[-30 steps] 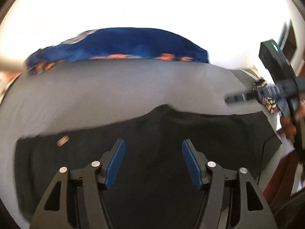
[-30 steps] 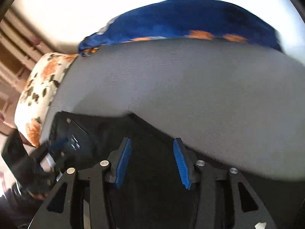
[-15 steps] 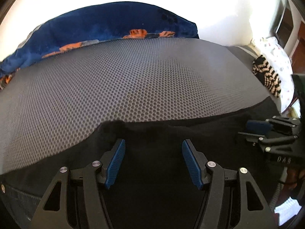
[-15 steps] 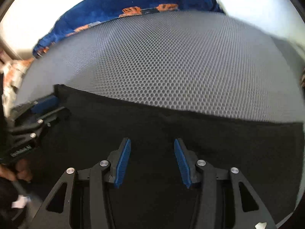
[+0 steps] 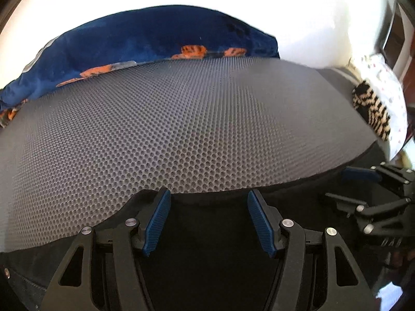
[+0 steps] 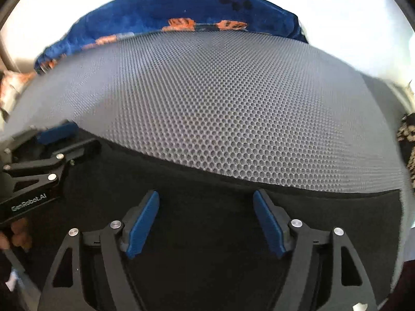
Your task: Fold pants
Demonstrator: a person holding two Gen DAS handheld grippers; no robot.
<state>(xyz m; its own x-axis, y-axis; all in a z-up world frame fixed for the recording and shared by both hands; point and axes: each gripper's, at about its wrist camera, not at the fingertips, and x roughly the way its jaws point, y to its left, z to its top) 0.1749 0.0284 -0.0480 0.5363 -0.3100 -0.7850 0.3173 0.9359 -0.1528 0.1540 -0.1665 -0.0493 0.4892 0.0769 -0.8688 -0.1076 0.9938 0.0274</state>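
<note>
Black pants (image 5: 207,254) (image 6: 207,189) lie flat along the near side of a grey honeycomb mat (image 5: 181,116) (image 6: 233,103). My left gripper (image 5: 208,208) hangs low over the pants' far edge, open, with only flat cloth below its blue pads. In the right wrist view it shows at the left (image 6: 77,140), also open. My right gripper (image 6: 206,211) is over the same edge further right; its jaws are opening and nothing is pinched between them. The left wrist view has it at the right edge (image 5: 343,188).
A blue blanket with orange prints (image 5: 155,39) (image 6: 181,7) is bunched along the mat's far side. At the right lie a striped cloth (image 5: 371,114) and a white dotted pillow (image 5: 389,85). A hand (image 6: 18,235) holds the left gripper's handle.
Both grippers came down close over the pants' far edge, and the left one slid sideways along it. The right gripper's jaws have spread wider. The pants lie flat.
</note>
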